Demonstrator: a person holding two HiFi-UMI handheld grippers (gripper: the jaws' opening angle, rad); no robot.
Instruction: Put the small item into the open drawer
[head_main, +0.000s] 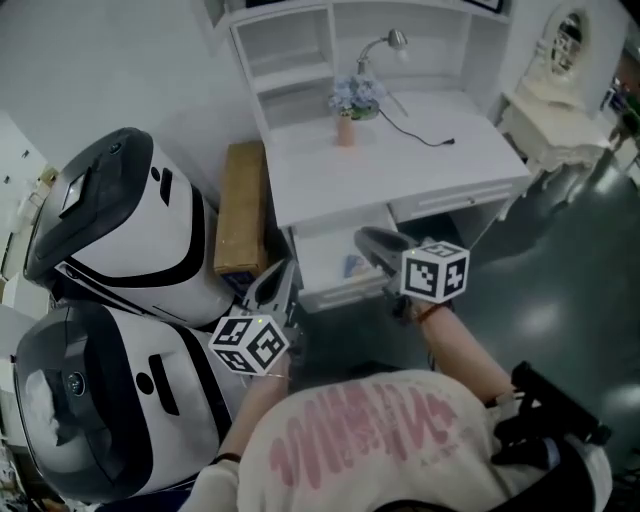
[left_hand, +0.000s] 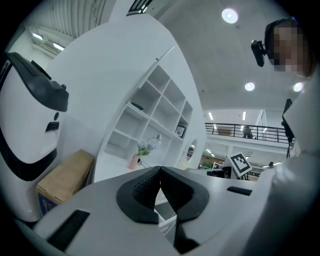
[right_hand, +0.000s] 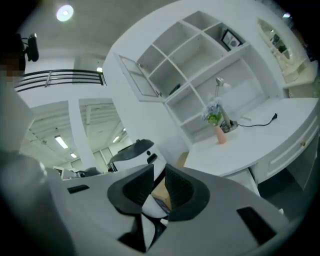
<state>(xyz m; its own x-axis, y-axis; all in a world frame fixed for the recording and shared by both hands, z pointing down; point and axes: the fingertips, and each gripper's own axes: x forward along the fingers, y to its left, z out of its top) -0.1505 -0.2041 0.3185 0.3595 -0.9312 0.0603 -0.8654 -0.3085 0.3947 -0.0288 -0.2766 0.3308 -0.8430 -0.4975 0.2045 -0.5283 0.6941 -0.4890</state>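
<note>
- We judge the small bluish item (head_main: 357, 266) delivered: it lies in the open white drawer (head_main: 322, 262) under the white table (head_main: 400, 165).
- Our right gripper (right_hand: 159, 181) has jaws narrowly apart, empty; our left gripper (left_hand: 160, 174) has jaws together: nothing left to carry.

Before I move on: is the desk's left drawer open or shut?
Open: the drawer juts out from under the desk, its inside showing.

left tongs (left_hand: 160, 173) together, right tongs (right_hand: 159, 176) narrowly apart
</note>
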